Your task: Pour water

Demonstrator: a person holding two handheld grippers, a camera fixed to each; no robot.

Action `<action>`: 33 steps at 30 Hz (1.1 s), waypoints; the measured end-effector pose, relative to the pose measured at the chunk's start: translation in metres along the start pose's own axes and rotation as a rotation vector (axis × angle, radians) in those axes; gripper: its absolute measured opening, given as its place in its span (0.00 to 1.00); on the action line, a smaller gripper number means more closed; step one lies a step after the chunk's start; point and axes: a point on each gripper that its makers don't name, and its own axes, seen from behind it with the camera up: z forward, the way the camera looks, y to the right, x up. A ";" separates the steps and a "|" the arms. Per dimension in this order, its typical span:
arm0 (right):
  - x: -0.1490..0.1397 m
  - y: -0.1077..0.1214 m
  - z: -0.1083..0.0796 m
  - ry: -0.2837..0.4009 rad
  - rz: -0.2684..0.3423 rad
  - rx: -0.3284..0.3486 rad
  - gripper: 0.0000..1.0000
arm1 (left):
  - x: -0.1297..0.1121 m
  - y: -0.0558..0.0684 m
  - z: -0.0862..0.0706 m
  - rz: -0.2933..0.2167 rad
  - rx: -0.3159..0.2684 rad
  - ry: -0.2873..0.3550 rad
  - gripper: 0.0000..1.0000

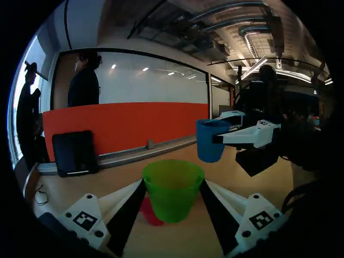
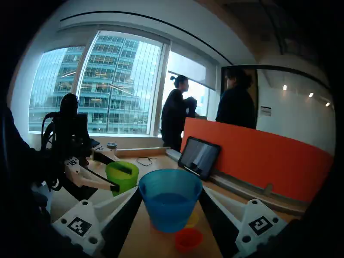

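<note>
The right gripper [image 2: 170,191] is closed on the blue cup [image 2: 170,210], one finger pressing on each side. The cup stands upright with water inside. From it, the green cup [image 2: 122,174] lies at about ten o'clock, near but apart, also upright with its mouth upward. The left gripper [image 1: 172,187] clamps this green cup in the same way. In the left gripper view, the blue cup is at about one o'clock, a little higher. I judge its rim must come above the green mouth before tilting.

The green cup [image 1: 173,189] and blue cup [image 2: 170,198] look like smooth, translucent plastic; the tabletop [image 1: 116,178] like matt wood.
</note>
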 end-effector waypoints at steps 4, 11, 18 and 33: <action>0.009 0.002 0.001 0.006 -0.030 -0.004 0.91 | 0.003 0.005 0.001 0.001 -0.008 0.005 0.86; 0.027 0.006 0.001 0.024 -0.085 -0.011 0.91 | 0.007 0.010 0.002 0.002 -0.021 0.015 0.86; 0.040 0.012 0.002 0.033 -0.164 -0.026 0.91 | 0.009 0.014 0.001 0.009 -0.032 0.017 0.86; 0.069 0.013 0.012 0.046 -0.371 -0.034 0.91 | 0.009 0.025 0.005 0.016 -0.056 0.013 0.86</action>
